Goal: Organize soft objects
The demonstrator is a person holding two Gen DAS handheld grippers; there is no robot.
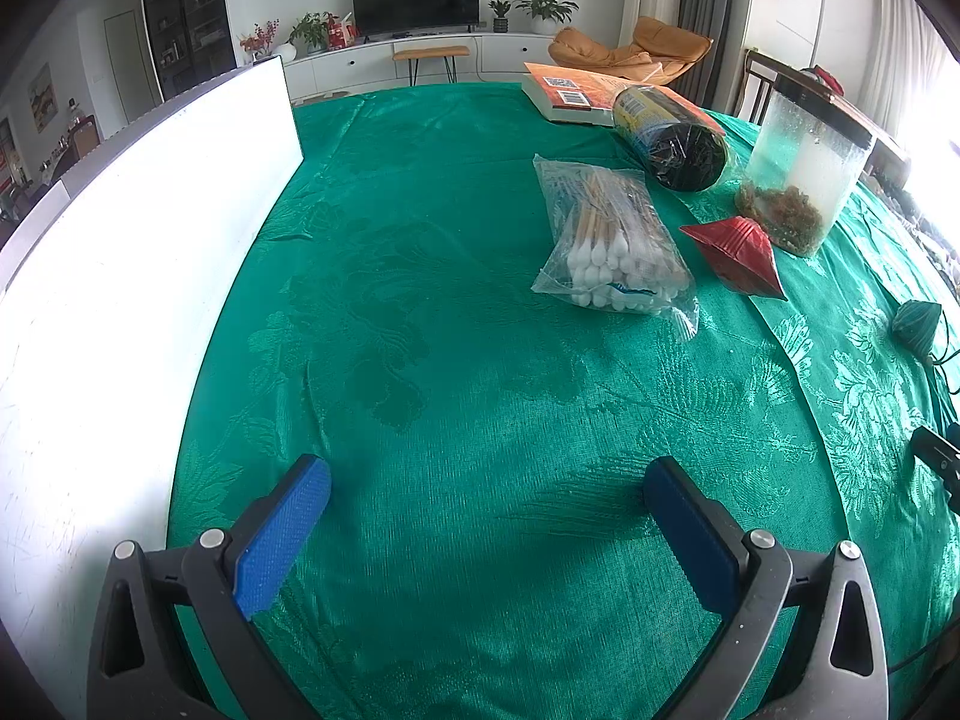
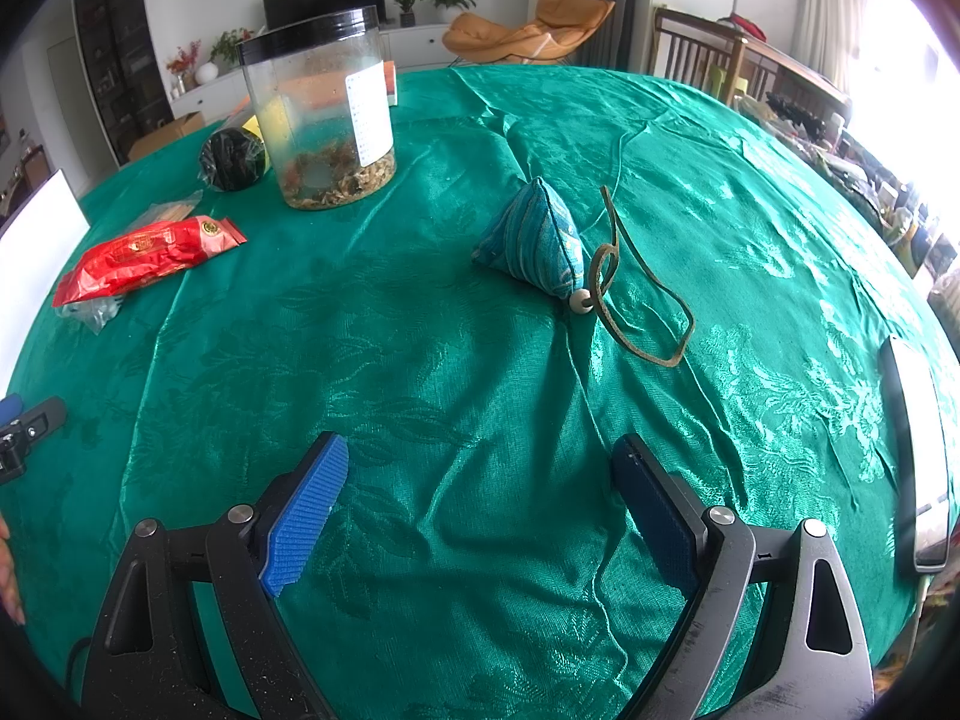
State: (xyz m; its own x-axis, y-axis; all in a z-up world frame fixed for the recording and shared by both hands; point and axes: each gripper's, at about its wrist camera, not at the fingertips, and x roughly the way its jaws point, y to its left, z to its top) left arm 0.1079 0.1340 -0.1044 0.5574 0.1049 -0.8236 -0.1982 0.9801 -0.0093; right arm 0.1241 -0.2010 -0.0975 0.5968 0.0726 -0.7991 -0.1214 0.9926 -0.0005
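A teal pyramid-shaped fabric sachet [image 2: 534, 240] with a brown cord and white bead lies on the green tablecloth ahead of my right gripper [image 2: 480, 480], which is open and empty. It also shows at the right edge of the left wrist view [image 1: 918, 324]. A red soft packet [image 2: 144, 258] lies to the left; in the left wrist view it [image 1: 741, 255] lies beside a clear bag of cotton swabs [image 1: 612, 240]. My left gripper [image 1: 486, 498] is open and empty, well short of the bag.
A white board [image 1: 150, 228] stands along the left. A clear jar with a black lid [image 2: 324, 108], a dark cylinder [image 1: 672, 138] lying on its side and an orange book [image 1: 576, 90] sit farther back. A phone [image 2: 918, 456] lies at the right edge.
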